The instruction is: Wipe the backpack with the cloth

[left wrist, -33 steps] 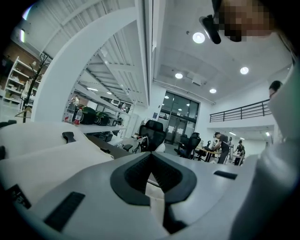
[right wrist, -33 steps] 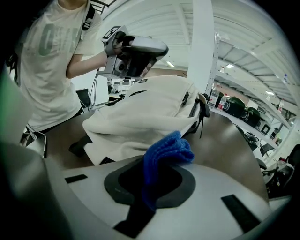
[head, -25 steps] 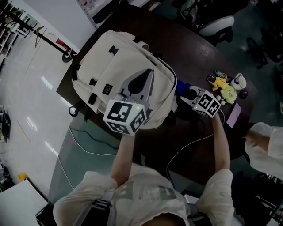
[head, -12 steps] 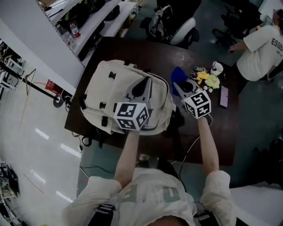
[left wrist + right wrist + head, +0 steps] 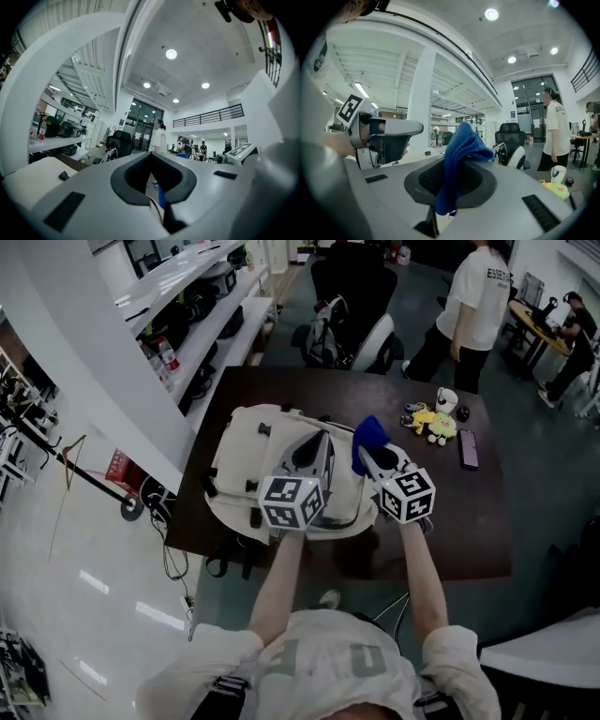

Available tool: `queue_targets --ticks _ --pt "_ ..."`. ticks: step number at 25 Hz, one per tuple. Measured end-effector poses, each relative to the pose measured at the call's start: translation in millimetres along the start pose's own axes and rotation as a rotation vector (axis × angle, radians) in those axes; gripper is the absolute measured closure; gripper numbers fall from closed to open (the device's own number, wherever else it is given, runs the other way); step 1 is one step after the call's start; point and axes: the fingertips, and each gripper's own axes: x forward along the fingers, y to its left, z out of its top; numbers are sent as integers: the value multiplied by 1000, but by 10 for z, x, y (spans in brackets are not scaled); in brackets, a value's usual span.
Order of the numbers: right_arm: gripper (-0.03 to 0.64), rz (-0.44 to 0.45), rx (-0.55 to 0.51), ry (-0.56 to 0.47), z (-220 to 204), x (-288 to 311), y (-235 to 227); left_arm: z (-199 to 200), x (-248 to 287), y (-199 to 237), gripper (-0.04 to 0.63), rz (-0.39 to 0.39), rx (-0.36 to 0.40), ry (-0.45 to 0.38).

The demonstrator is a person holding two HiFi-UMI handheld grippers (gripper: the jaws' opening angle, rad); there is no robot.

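Evidently, the cloth (image 5: 369, 433) is clamped in the right gripper's (image 5: 373, 454) jaws beside the backpack (image 5: 246, 451), readied for wiping; the left gripper's (image 5: 317, 446) jaws are closed.

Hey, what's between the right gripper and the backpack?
The blue cloth, clamped in the right gripper, lies over the backpack's right edge; the head view shows it.
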Motion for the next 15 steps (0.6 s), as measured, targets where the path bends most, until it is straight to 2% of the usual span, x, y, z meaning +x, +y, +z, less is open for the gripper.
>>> queue_targets --ticks 6,10,15 --pt "575 -34 41 -44 135 -169 275 96 -327 -53 592 -4 9 -12" --pt "575 -71 7 -19 54 -320 520 84 -662 -115 592 6 25 -18" --pt "575 -46 13 -22 73 -341 1015 92 -1070 51 592 41 19 -18"
